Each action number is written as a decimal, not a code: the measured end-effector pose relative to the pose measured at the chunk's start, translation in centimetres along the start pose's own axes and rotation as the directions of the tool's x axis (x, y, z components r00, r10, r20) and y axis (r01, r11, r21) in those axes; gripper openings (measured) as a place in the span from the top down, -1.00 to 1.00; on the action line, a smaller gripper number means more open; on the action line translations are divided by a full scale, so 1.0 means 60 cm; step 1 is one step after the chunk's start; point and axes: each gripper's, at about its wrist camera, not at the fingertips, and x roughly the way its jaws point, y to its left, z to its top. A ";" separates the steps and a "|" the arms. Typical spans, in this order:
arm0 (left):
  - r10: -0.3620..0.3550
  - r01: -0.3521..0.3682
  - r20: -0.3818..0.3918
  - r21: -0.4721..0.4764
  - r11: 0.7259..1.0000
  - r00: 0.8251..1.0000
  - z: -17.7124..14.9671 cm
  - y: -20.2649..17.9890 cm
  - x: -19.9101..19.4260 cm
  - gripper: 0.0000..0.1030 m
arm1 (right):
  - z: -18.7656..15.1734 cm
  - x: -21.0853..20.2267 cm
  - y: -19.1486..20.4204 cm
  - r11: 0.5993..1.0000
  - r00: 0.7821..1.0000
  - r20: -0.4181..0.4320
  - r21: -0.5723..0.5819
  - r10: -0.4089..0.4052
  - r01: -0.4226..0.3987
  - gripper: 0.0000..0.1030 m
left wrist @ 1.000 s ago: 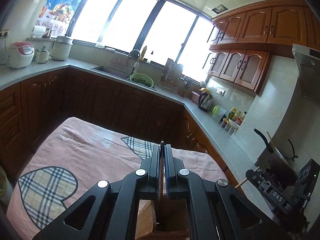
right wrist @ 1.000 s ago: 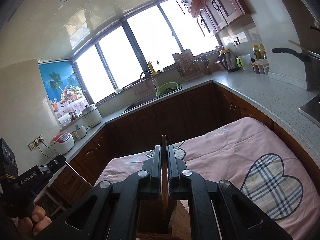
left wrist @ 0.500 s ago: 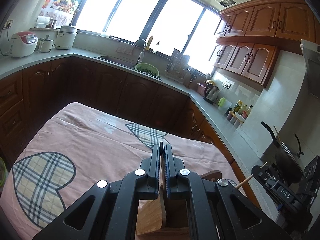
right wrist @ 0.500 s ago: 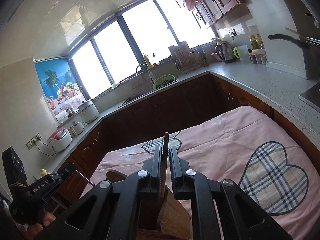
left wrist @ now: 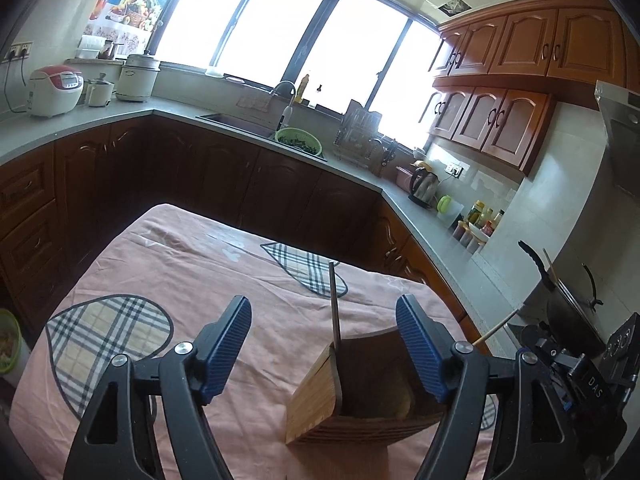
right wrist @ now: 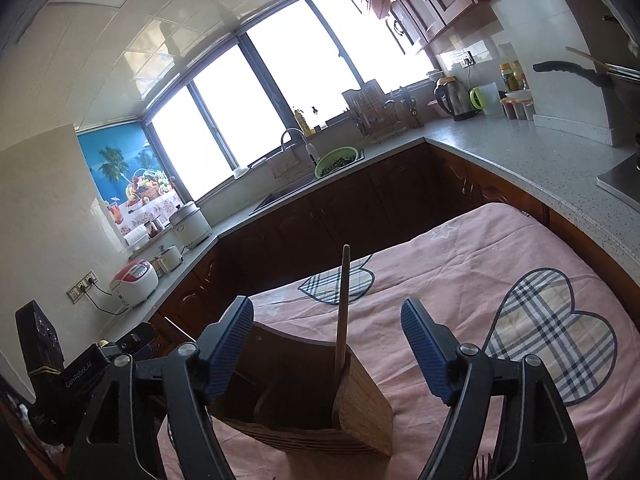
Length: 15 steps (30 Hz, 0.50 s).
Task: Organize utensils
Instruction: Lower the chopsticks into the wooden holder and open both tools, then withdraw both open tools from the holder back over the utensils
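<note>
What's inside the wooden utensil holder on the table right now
A dark stick-like utensil and a wooden handle stand upright in the wooden holder. Their lower ends are hidden by its walls.

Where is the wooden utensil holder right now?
The wooden utensil holder stands on the pink tablecloth, low in both wrist views, with one thin wooden stick upright inside.

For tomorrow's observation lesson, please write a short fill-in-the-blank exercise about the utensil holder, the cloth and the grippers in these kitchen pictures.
1. The wooden utensil holder stands on a ____ cloth.
2. The cloth bears plaid patches shaped like ____.
3. The thin wooden stick stands ____ in the holder.
4. The pads of the right gripper, whose jaws are opening, ____ touch the stick.

Missing words: pink; hearts; upright; do not
</note>
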 end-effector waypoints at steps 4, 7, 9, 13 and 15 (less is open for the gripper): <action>0.038 -0.037 -0.029 0.027 0.999 0.999 -0.030 0.009 -0.046 -0.56 | -0.020 -0.037 -0.002 1.000 1.000 0.008 0.012 0.012 -0.012 -0.86; 0.060 -0.057 -0.069 0.038 0.998 0.996 -0.057 0.020 -0.076 -0.56 | -0.045 -0.060 0.001 1.000 1.000 -0.009 0.008 0.012 -0.012 -0.88; 0.072 -0.069 -0.089 0.041 0.997 0.993 -0.073 0.025 -0.098 -0.56 | -0.063 -0.074 0.003 1.000 1.000 -0.025 0.002 0.009 -0.009 -0.88; 0.095 -0.092 -0.110 0.037 0.995 0.989 -0.090 0.034 -0.140 -0.56 | -0.099 -0.107 0.006 1.000 0.999 -0.043 -0.016 -0.003 0.002 -0.88; 0.098 -0.095 -0.122 0.027 0.995 0.988 -0.098 0.039 -0.161 -0.56 | -0.115 -0.125 0.008 1.000 0.999 -0.046 -0.024 -0.012 0.010 -0.88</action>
